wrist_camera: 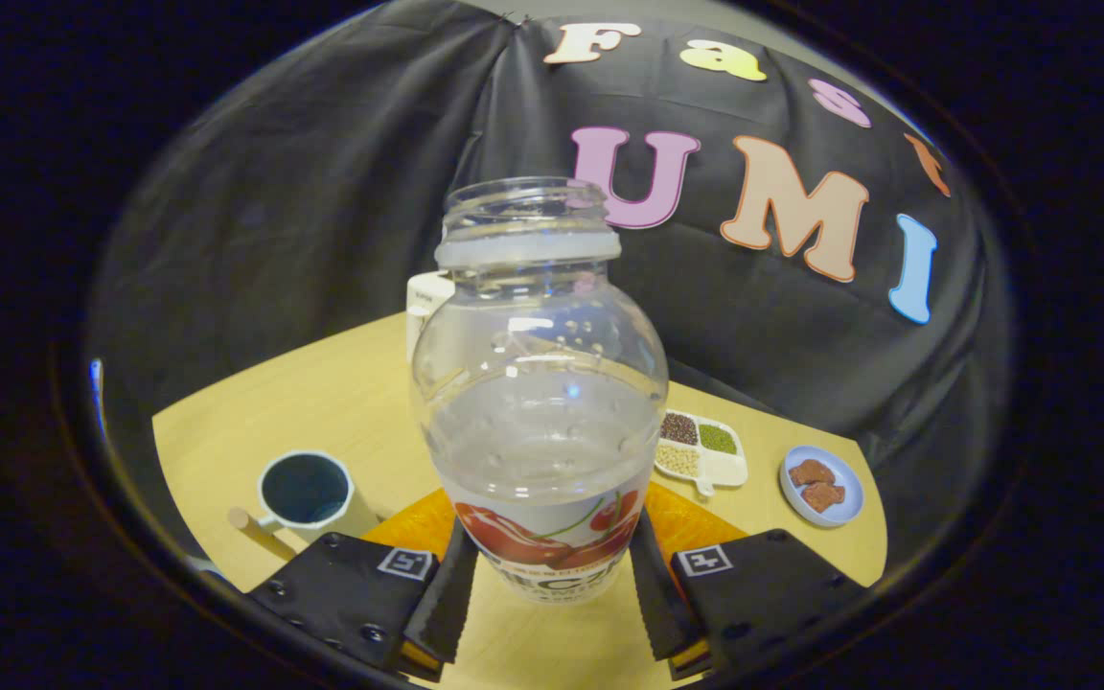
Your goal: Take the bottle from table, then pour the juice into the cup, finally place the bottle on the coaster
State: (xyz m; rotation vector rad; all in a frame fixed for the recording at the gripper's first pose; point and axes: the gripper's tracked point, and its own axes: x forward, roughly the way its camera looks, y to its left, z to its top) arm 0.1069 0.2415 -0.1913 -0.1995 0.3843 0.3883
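Between the claw's (552,599) fingers stands the upright bottle (540,383), clamped on both sides.

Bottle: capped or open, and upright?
Open and upright. The bottle has no cap on its neck, its rim is bare, and the liquid line sits level. The hand-held gripper has both fingers pressed on its labelled base.

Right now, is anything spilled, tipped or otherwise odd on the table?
Nothing stands out. The clear plastic bottle stands upright and uncapped between the fingers, which press both its sides. No spill shows on the wooden table; the white cup stands upright.
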